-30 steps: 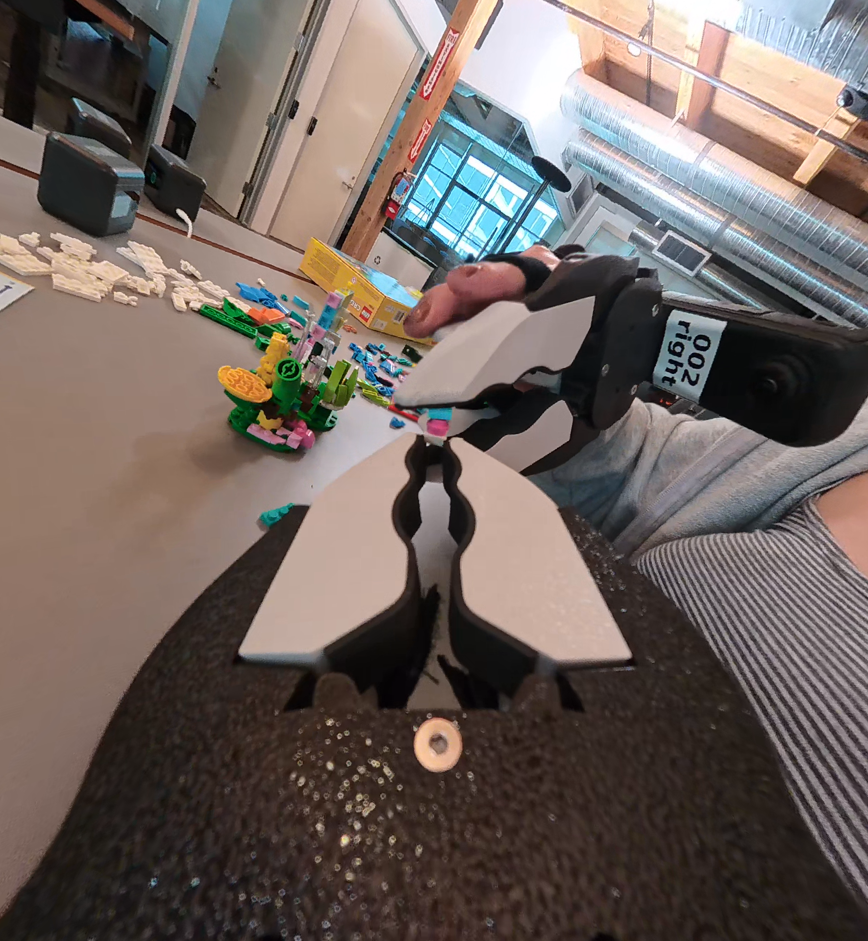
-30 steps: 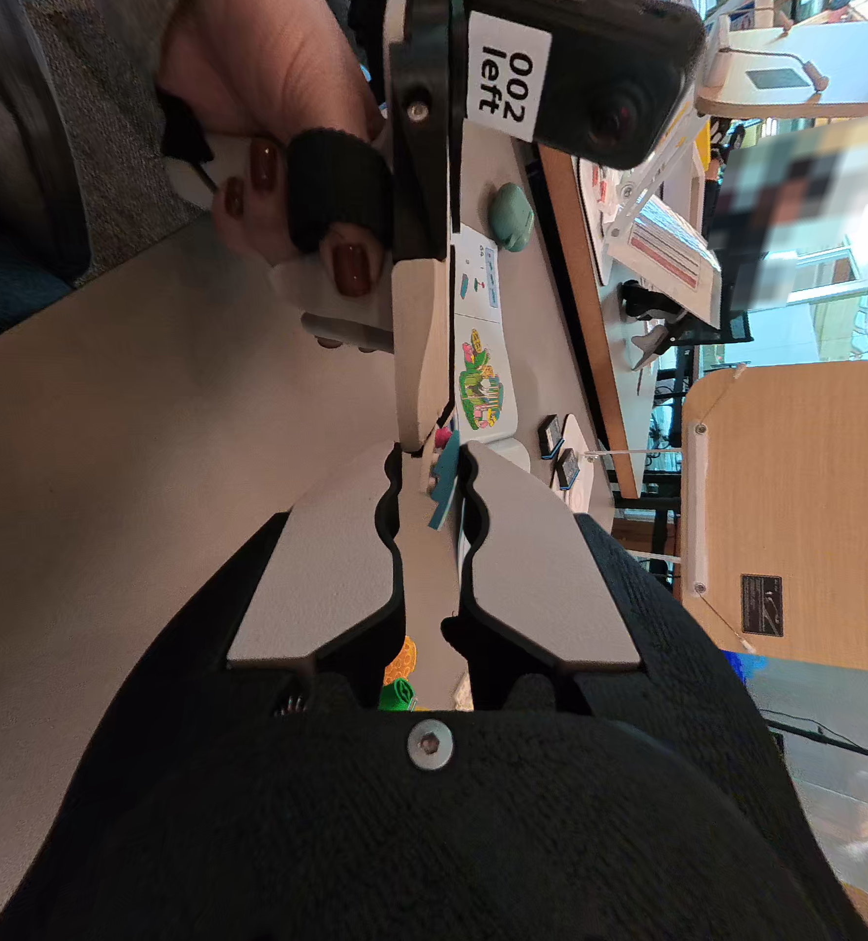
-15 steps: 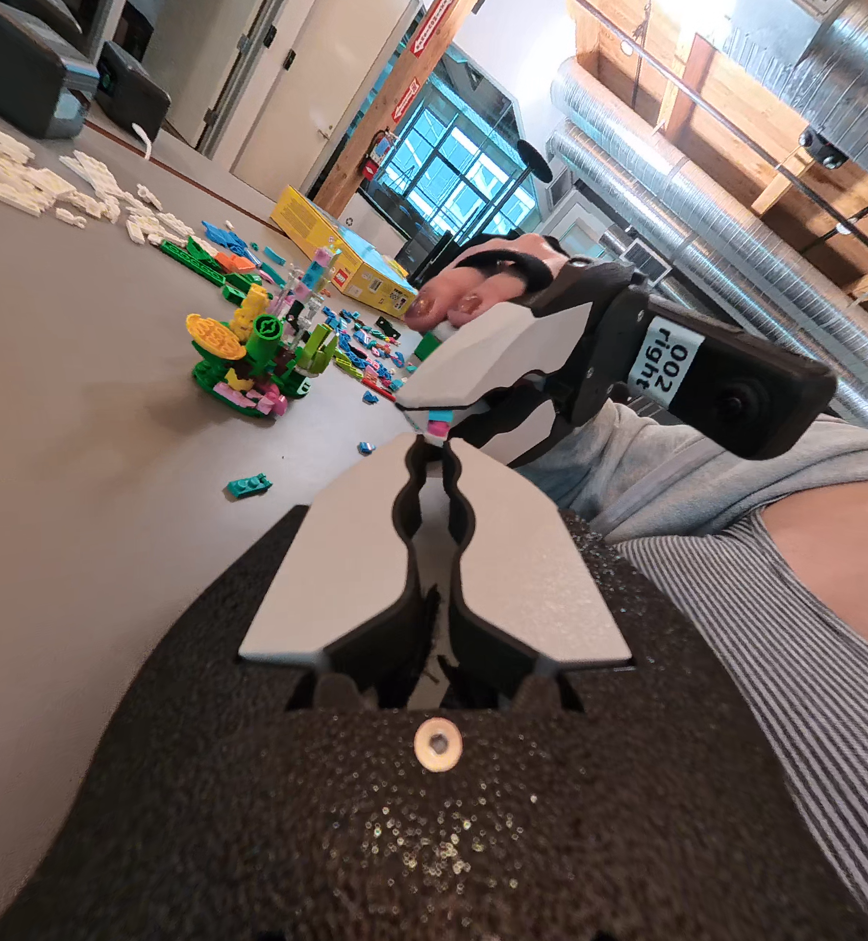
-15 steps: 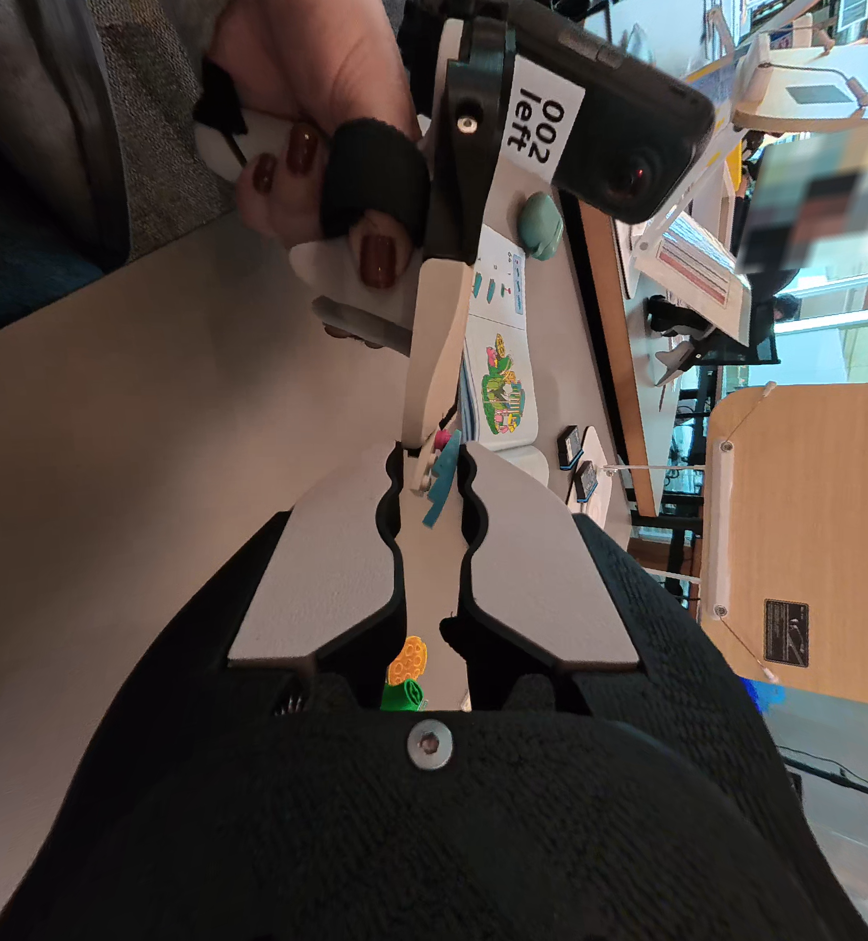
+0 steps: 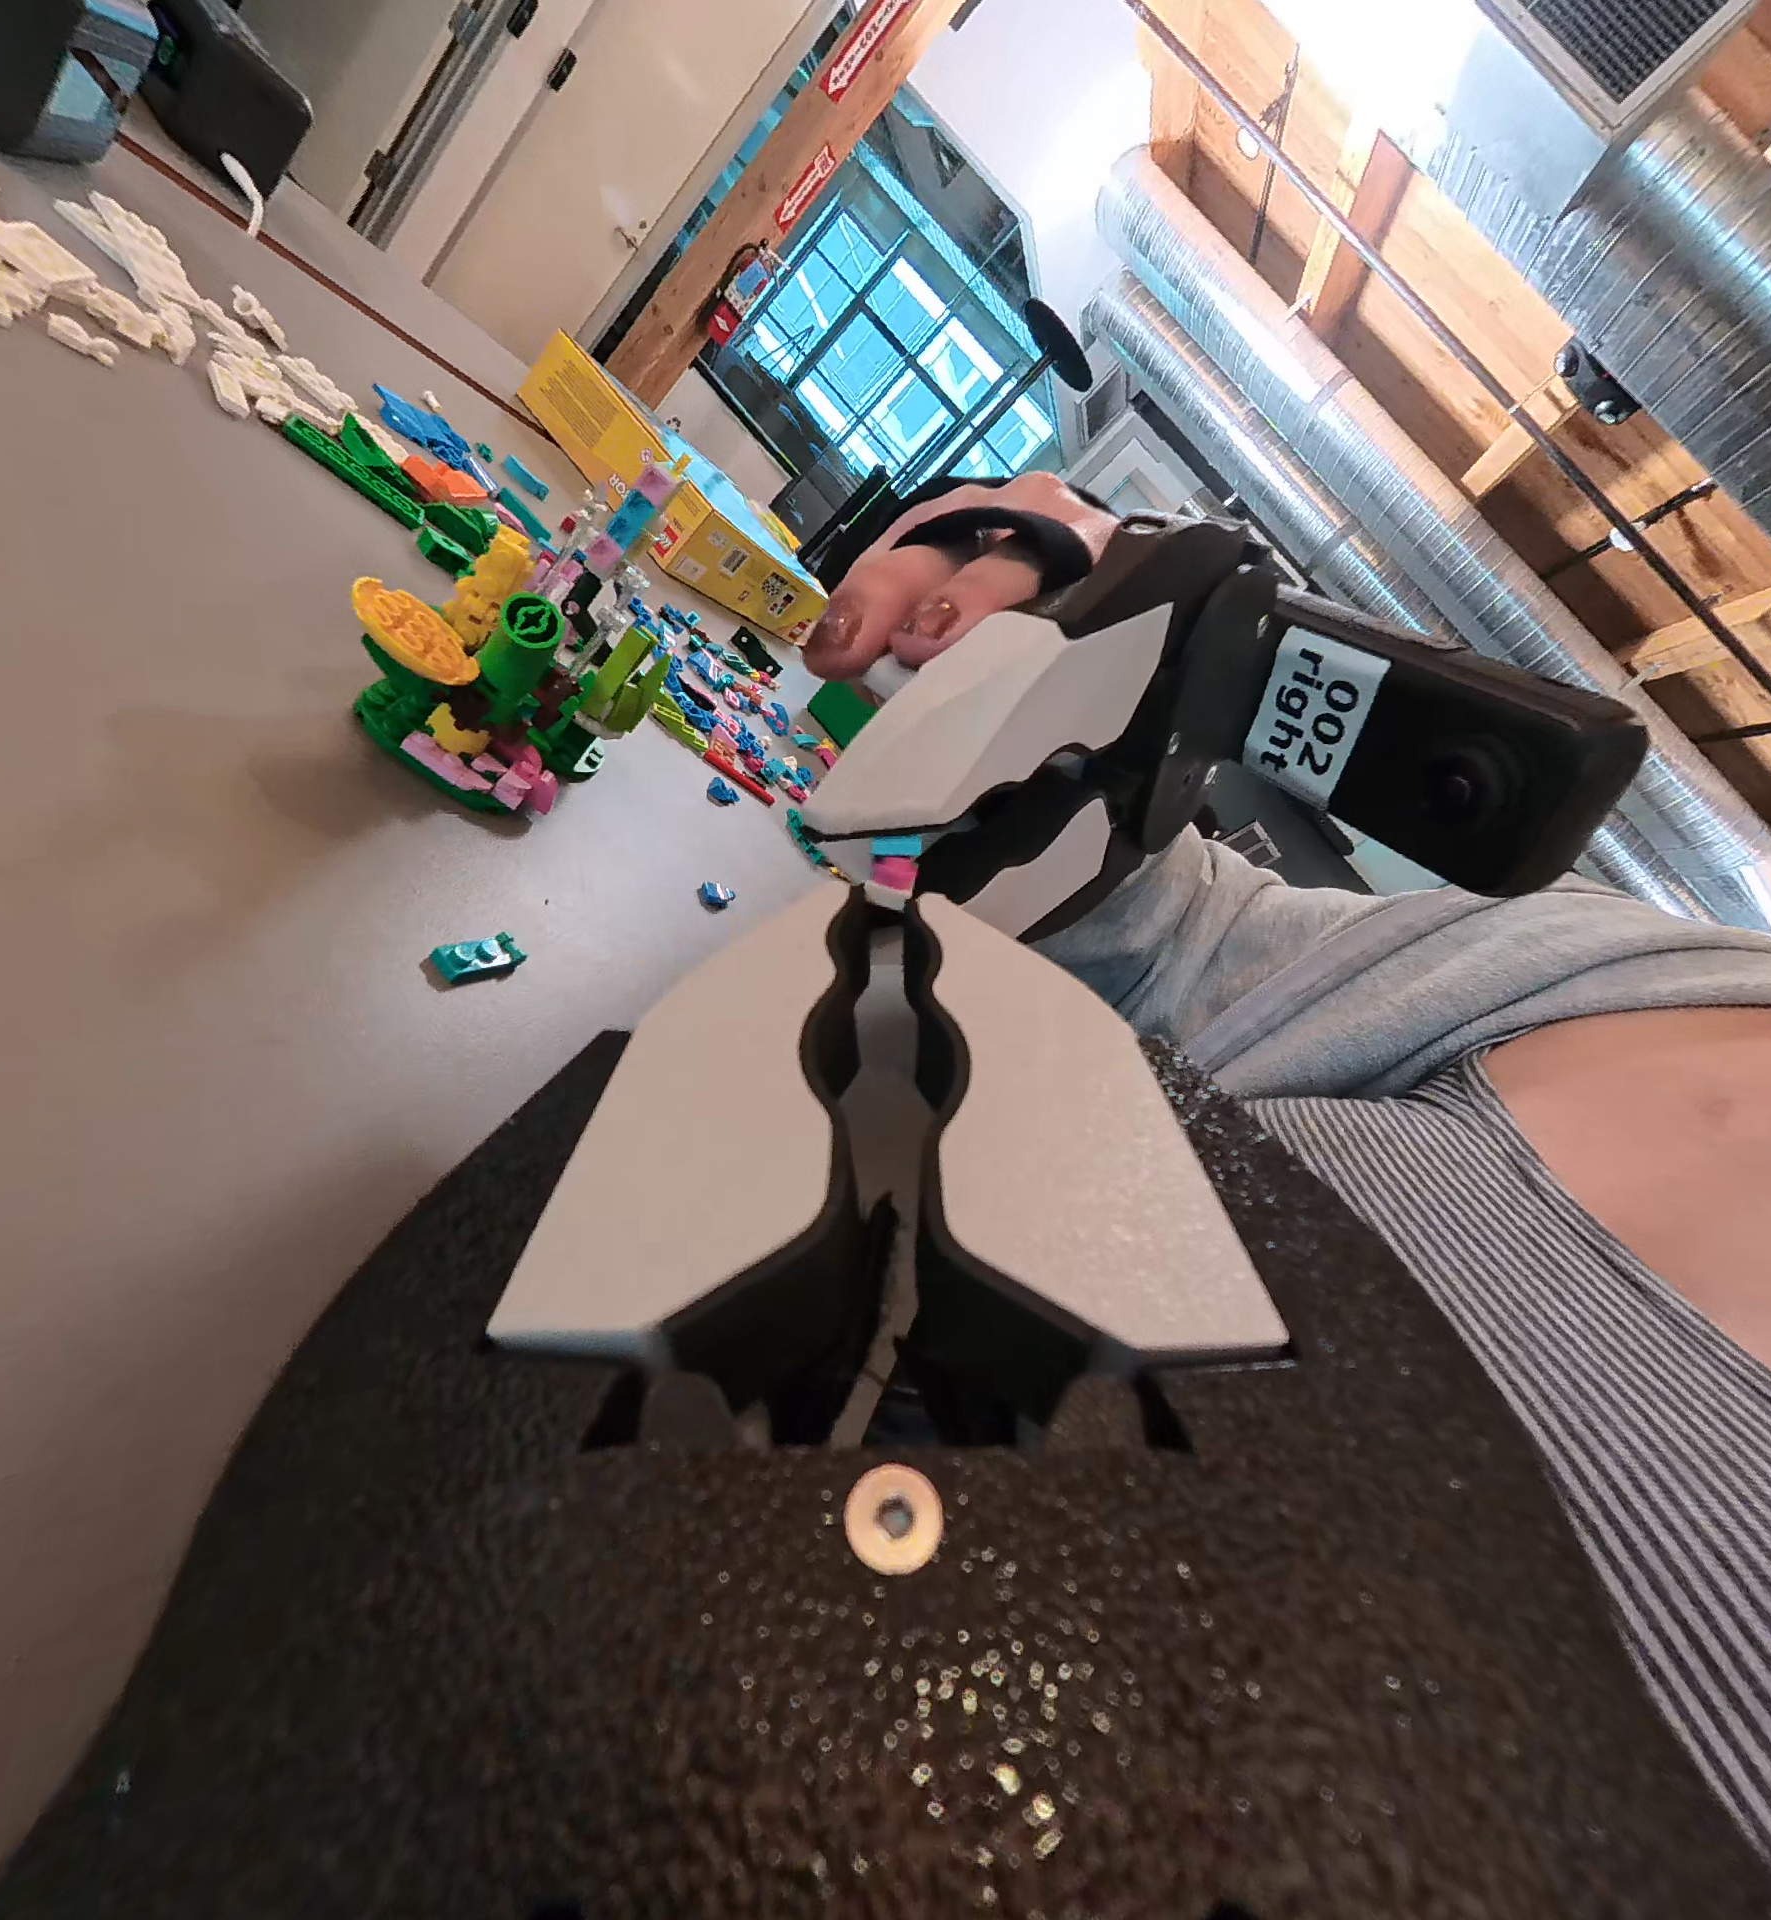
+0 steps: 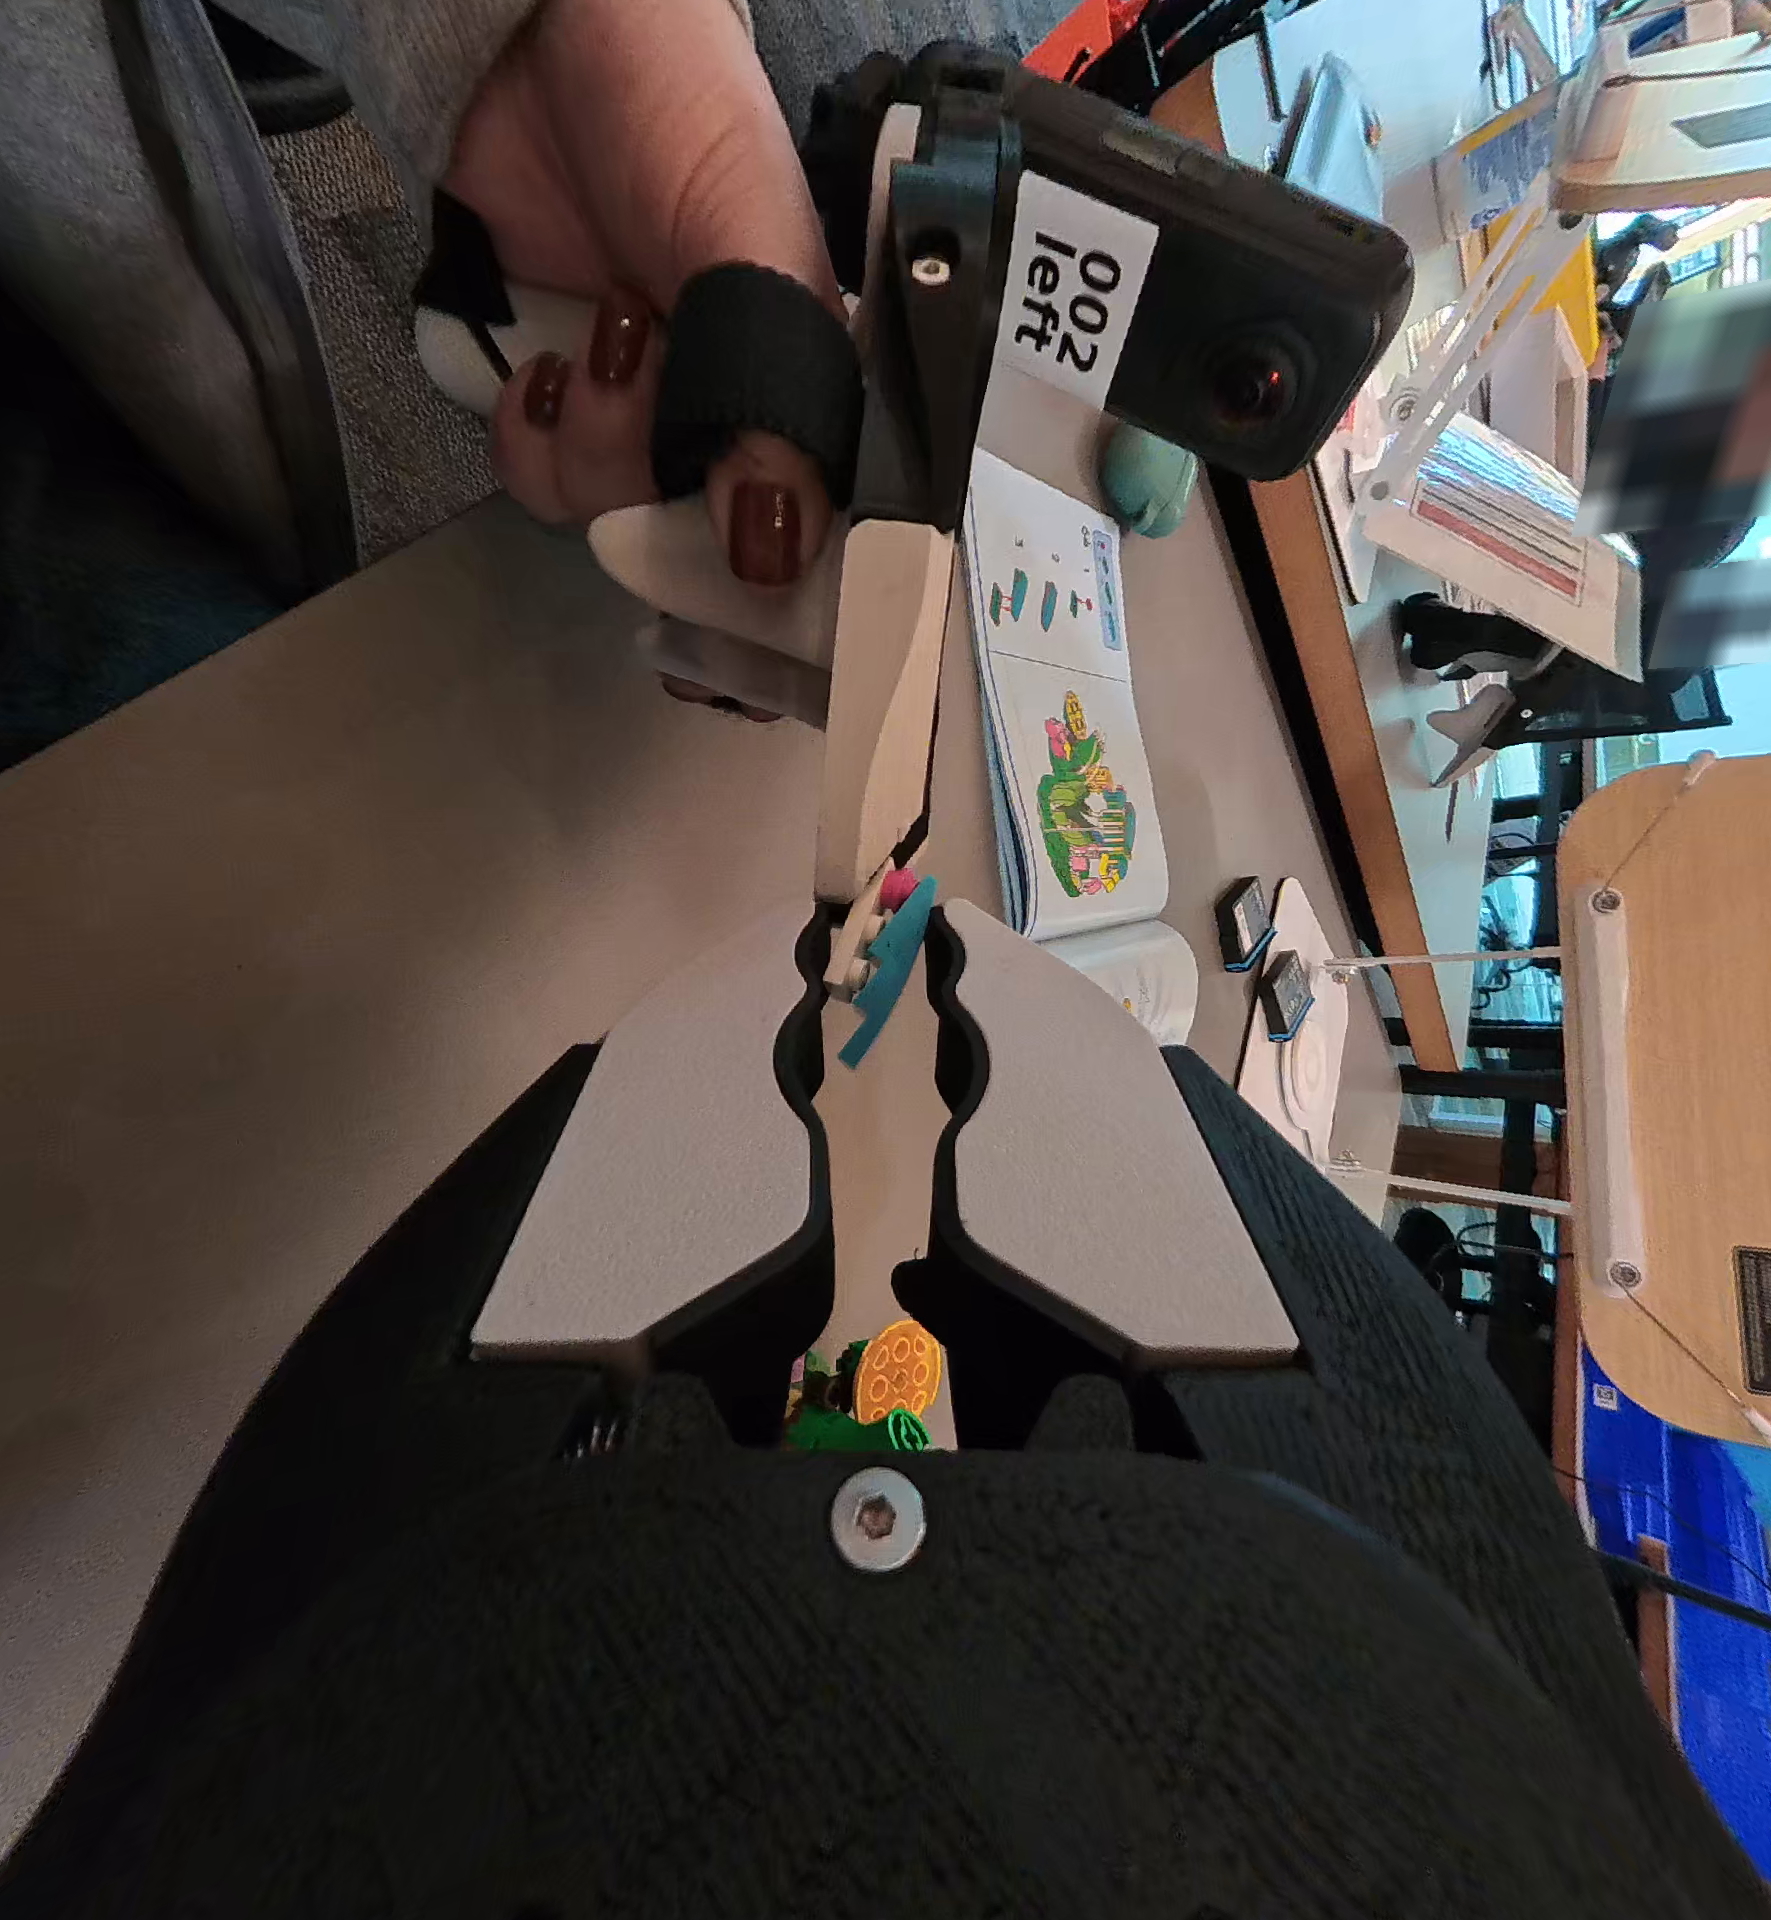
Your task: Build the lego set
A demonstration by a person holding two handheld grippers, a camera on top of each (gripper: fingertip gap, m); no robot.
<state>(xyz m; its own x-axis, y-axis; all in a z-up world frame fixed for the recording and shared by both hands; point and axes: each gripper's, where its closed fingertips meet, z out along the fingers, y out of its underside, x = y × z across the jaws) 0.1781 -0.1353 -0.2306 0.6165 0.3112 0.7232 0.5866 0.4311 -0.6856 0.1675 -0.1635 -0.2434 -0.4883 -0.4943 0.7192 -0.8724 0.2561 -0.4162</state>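
My left gripper (image 5: 883, 906) is shut on a small pink-and-white piece (image 5: 891, 875). My right gripper (image 6: 881, 930) is shut on a teal flat piece (image 6: 889, 971) with a small white piece (image 6: 853, 951) against it. The two grippers meet tip to tip above the grey table, the right gripper (image 5: 876, 847) coming in from the upper right in the left wrist view. The left gripper (image 6: 886, 883) comes down from above in the right wrist view. The part-built lego model (image 5: 486, 686), green with a yellow disc, stands on the table to the left; it also shows through the right jaws' gap (image 6: 886, 1392).
A loose teal piece (image 5: 470, 961) and a small blue piece (image 5: 717, 894) lie near the left gripper. Heaps of coloured pieces (image 5: 725, 717), green plates (image 5: 372, 468), white pieces (image 5: 81, 281) and a yellow box (image 5: 673, 520) lie farther back. An open instruction booklet (image 6: 1078, 790) lies behind the grippers.
The grippers stay tip to tip on the small pieces. The joined pair has swung a little: the left gripper now leans more in the right wrist view, and the teal piece shows more.
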